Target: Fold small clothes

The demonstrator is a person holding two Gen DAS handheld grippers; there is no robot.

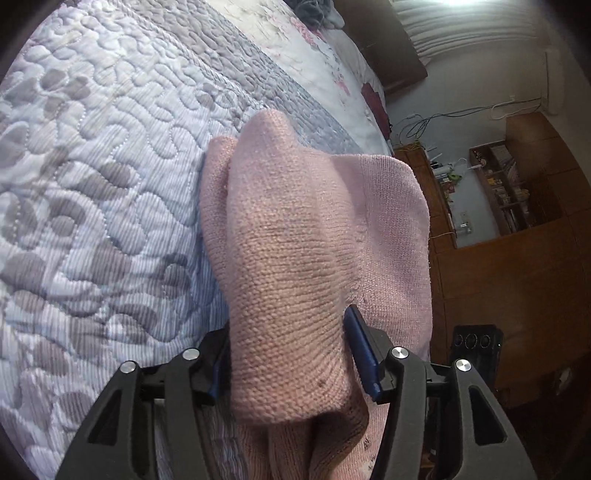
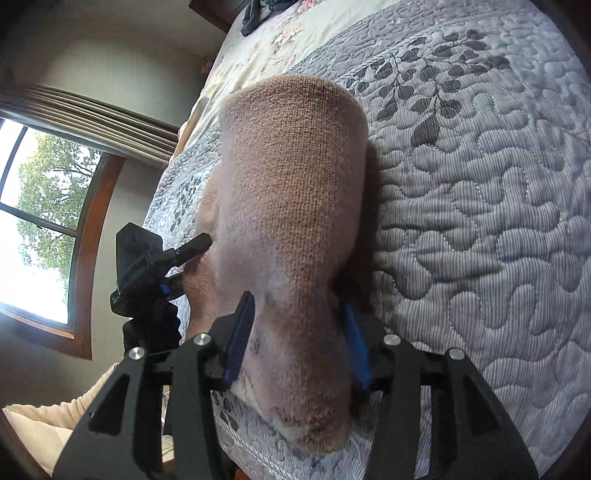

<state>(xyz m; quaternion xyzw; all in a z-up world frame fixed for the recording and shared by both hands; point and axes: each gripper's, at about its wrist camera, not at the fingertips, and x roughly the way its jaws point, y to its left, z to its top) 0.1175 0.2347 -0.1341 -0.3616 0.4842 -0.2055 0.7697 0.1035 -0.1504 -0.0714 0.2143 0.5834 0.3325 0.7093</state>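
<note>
A pink knit sock (image 1: 288, 240) fills the middle of the left wrist view, bulging up between the blue-padded fingers of my left gripper (image 1: 288, 362), which is shut on it. A paler layer of the same knit (image 1: 391, 221) lies behind it to the right. In the right wrist view the sock (image 2: 291, 192) looks brownish in shade and stands up over the quilt, with my right gripper (image 2: 297, 343) shut on its lower part. The left gripper (image 2: 184, 254) shows there too, gripping the sock's left edge. The sock's near end hangs below the fingers.
A grey-and-white quilted bedspread (image 1: 92, 184) (image 2: 480, 221) lies under everything. A floral sheet (image 1: 295, 44) and dark clothes (image 2: 258, 14) lie at the far end. Wooden furniture (image 1: 517, 266) stands past the bed's edge. A window (image 2: 33, 221) and a cream sleeve (image 2: 37, 424) are at the left.
</note>
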